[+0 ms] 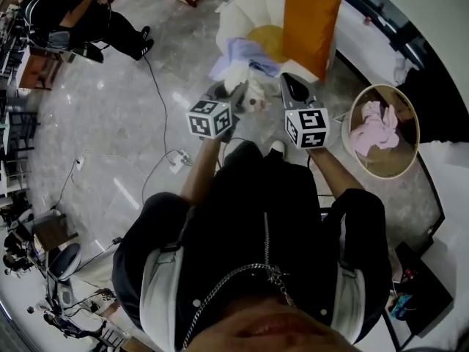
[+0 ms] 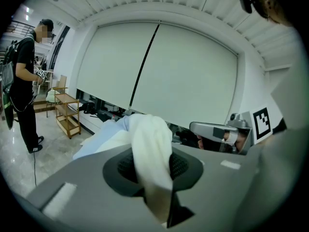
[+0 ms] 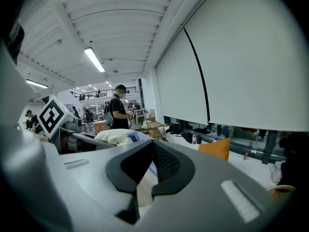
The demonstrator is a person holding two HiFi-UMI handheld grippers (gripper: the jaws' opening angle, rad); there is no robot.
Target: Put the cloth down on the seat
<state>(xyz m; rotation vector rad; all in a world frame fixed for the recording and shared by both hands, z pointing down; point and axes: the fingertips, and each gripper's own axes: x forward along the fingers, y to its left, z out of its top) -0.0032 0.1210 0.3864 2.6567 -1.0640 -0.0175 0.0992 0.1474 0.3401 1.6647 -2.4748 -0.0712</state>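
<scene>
A white and lavender cloth [image 1: 238, 61] hangs in front of me, just short of the white seat [image 1: 238, 13], which holds an orange cushion [image 1: 311, 20] and a yellow one [image 1: 270, 41]. My left gripper [image 1: 240, 92] is shut on the cloth; in the left gripper view a white fold [image 2: 152, 149] drapes over its jaws. My right gripper [image 1: 292, 85] is level with it to the right. In the right gripper view, cream cloth [image 3: 144, 192] fills the narrow gap between the jaws. Both grippers point level at the seat.
A round basket [image 1: 381, 169] with pink cloth stands on the floor at the right. A cable [image 1: 165, 116] and power strip [image 1: 178, 161] lie at the left. A person in black [image 1: 73, 20] stands far left, near a wooden shelf [image 2: 67, 112].
</scene>
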